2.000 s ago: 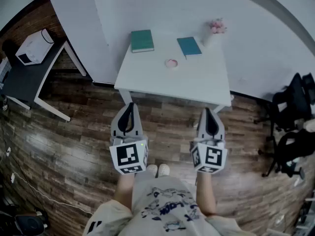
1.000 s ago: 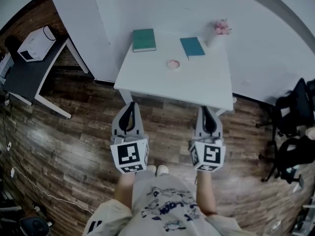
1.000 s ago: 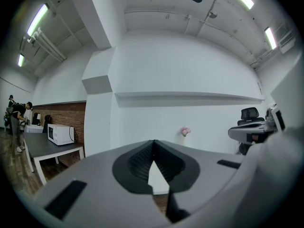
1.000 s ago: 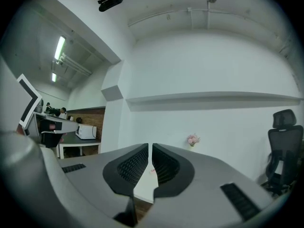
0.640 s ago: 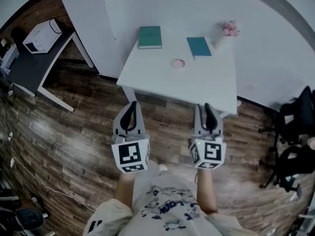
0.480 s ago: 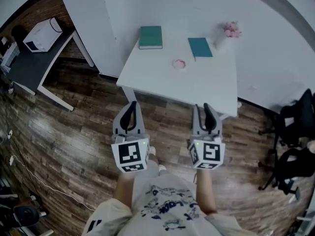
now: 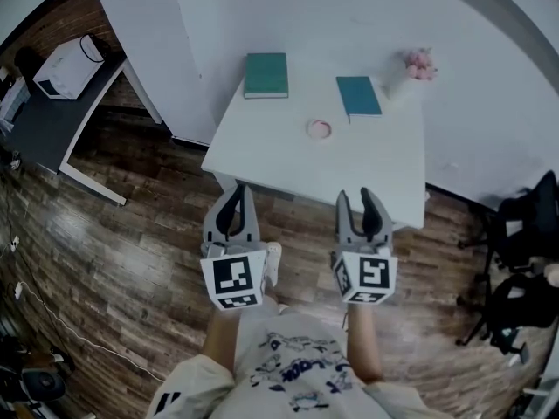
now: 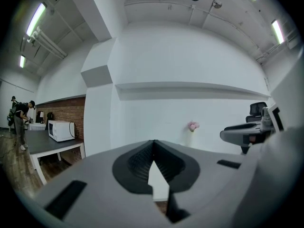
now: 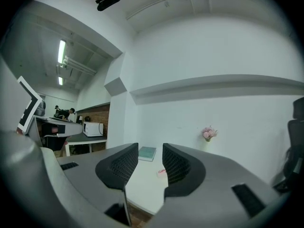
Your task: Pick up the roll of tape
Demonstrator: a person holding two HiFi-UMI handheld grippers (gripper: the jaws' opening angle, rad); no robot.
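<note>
The roll of tape (image 7: 320,129), small, round and pinkish, lies near the middle of the white table (image 7: 288,160). In the right gripper view the tape (image 9: 162,172) shows between and beyond the jaws, well ahead of them. My right gripper (image 7: 363,201) hovers over the table's near edge, its jaws opening with nothing between them. My left gripper (image 7: 235,195) is shut and empty, held off the table's near left corner. Both point toward the table, short of the tape.
Two teal books (image 7: 265,74) (image 7: 359,95) and a vase of pink flowers (image 7: 417,64) sit at the table's far side against the white wall. A dark side table with a microwave (image 7: 65,64) stands left. Black chairs (image 7: 524,234) stand right. Wood floor lies below.
The right gripper's jaws have spread apart from shut. Both grippers have moved forward toward the table's near edge. The left jaws stay together.
</note>
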